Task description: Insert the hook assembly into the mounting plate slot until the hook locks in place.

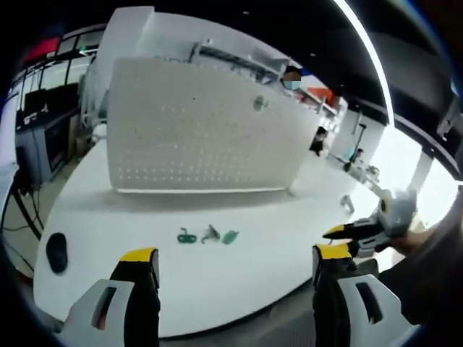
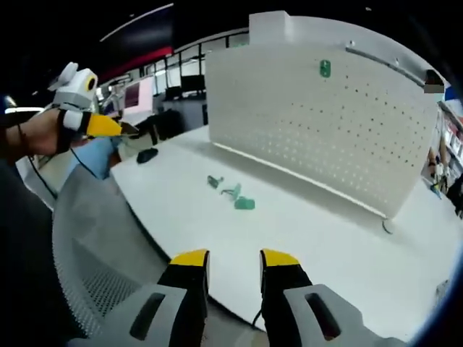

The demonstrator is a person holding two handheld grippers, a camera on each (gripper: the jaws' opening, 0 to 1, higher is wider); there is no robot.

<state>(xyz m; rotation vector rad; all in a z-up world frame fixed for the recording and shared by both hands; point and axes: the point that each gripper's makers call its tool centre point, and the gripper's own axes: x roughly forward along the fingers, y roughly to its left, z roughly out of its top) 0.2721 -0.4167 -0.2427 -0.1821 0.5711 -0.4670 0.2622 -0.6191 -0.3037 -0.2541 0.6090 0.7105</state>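
A white pegboard mounting plate (image 1: 195, 130) stands upright on the white table (image 1: 145, 210), with one green piece (image 1: 259, 103) fixed near its top. Three small hook parts lie in front of it: a green one (image 1: 187, 236), a grey one (image 1: 210, 233) and a light green one (image 1: 230, 236). My left gripper (image 1: 235, 256) is wide open and holds nothing, near the table's front edge, well short of the parts. My right gripper (image 2: 235, 260) is open with a narrower gap, also holding nothing, above the table edge. It faces the plate (image 2: 318, 123) and the parts (image 2: 231, 191).
A black mouse-like object (image 1: 56, 251) lies at the table's left end. A grey mesh chair (image 2: 94, 246) stands by the near edge. A small metal hook (image 2: 387, 228) lies near the plate's right foot. The other gripper (image 1: 369, 228) comes in from the right, hand-held.
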